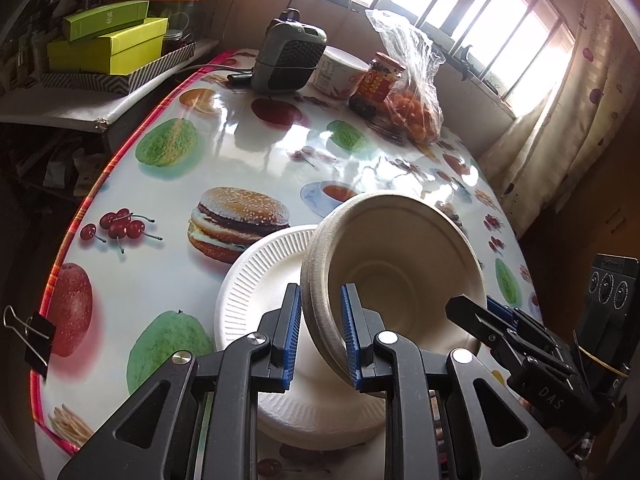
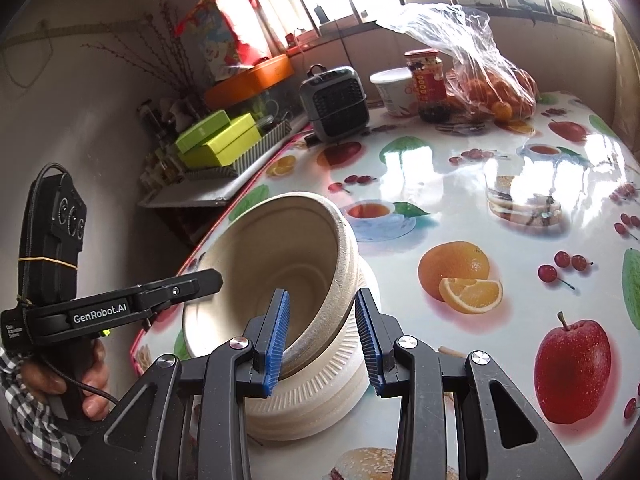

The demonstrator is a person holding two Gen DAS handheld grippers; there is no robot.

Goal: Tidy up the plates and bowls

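A stack of beige paper bowls (image 1: 400,264) (image 2: 280,248) is tilted on its side over a pile of white ribbed paper plates (image 1: 256,280) (image 2: 320,396) on the fruit-print table (image 1: 240,140) (image 2: 460,180). My left gripper (image 1: 322,336) is shut on the near rim of the bowls, one blue pad inside and one outside. My right gripper (image 2: 322,340) grips the opposite rim the same way. Each gripper shows in the other's view: the right gripper (image 1: 478,308) at the bowls' right edge, the left gripper (image 2: 208,280) at their left edge.
At the table's far side stand a grey heater (image 1: 288,56) (image 2: 340,104), a white tub (image 1: 340,72), a red-labelled jar (image 1: 376,84) (image 2: 428,80) and a plastic bag of oranges (image 1: 416,116) (image 2: 492,92). Green boxes (image 1: 108,44) sit on a side shelf. A binder clip (image 1: 32,336) holds the cloth's edge.
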